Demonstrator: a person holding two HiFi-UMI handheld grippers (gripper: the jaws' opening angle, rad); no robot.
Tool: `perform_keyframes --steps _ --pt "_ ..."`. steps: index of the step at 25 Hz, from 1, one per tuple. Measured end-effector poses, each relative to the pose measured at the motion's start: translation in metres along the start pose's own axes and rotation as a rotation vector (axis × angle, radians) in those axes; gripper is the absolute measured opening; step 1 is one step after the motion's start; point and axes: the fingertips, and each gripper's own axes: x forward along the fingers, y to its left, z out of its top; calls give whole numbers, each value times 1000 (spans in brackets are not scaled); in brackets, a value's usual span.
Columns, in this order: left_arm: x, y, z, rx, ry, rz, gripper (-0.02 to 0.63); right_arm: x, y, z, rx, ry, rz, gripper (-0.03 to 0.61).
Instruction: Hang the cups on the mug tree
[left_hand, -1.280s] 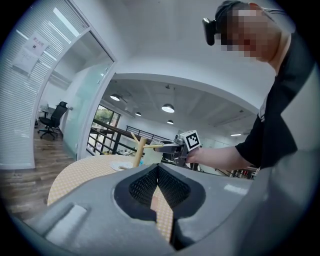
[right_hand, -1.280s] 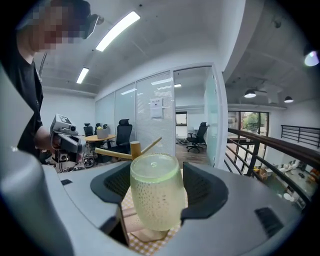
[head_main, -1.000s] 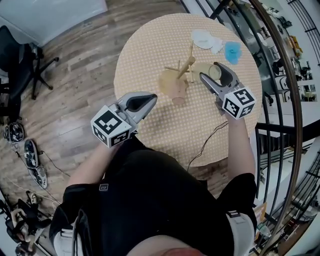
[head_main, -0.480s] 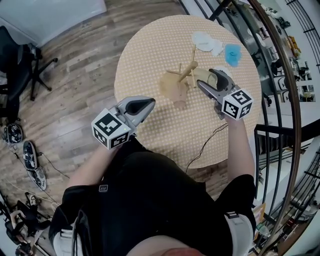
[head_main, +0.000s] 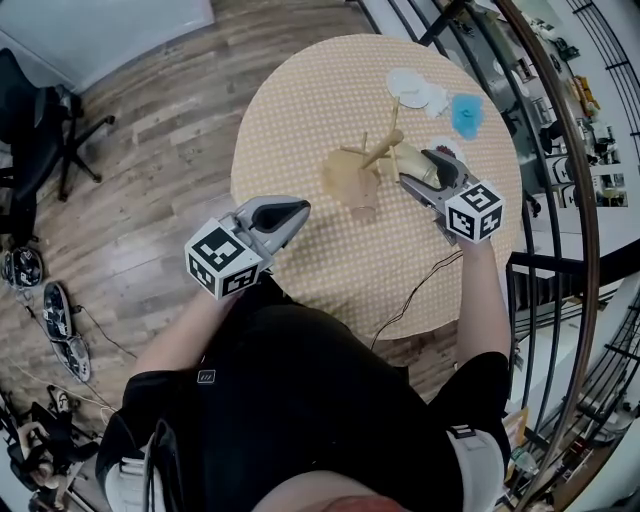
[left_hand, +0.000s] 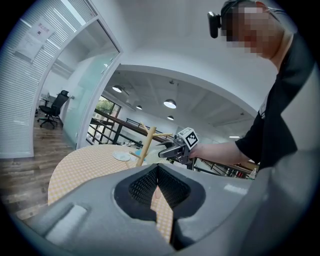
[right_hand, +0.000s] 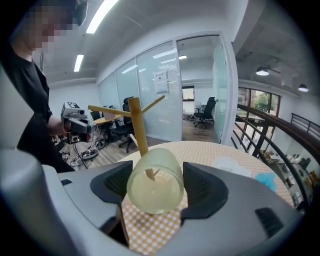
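1. The cup, a translucent pale yellow one, lies on its side between the jaws of the right gripper, its flat bottom turned to that gripper's camera.
2. The right claw pinches the cup from both sides, one pad against each wall.
3. A short wooden peg shows through the cup's bottom; whether it reaches inside the cup cannot be told.
4. The mug tree stands upright just behind the cup, its pole rising above it and thin pegs slanting out near the top.
5. From the head view, the cup sits just beside the mug tree near the middle of the round table, which has a checked tan cover.
6. The left gripper is held over the table's near edge, well apart from the tree, its claw pressed together with nothing in it.
7. A white piece and a blue piece lie on the far side of the table, beyond the tree.
8. A dark cable runs across the cover on the near right side.
9. An office chair stands on the wooden floor to the left.
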Motion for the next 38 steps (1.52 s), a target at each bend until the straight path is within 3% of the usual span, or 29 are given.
perform_keyframes --steps 14,32,38 --pt "-2 5 -7 -18 27 -28 6 12 3 -17 -299 220 -61 321" --pt "7 3 -18 -39 62 -46 6 16 -5 -17 -350 238 -50 321" --pt "12 0 -21 -44 77 -55 6 18 -7 -16 -484 311 -7 319"
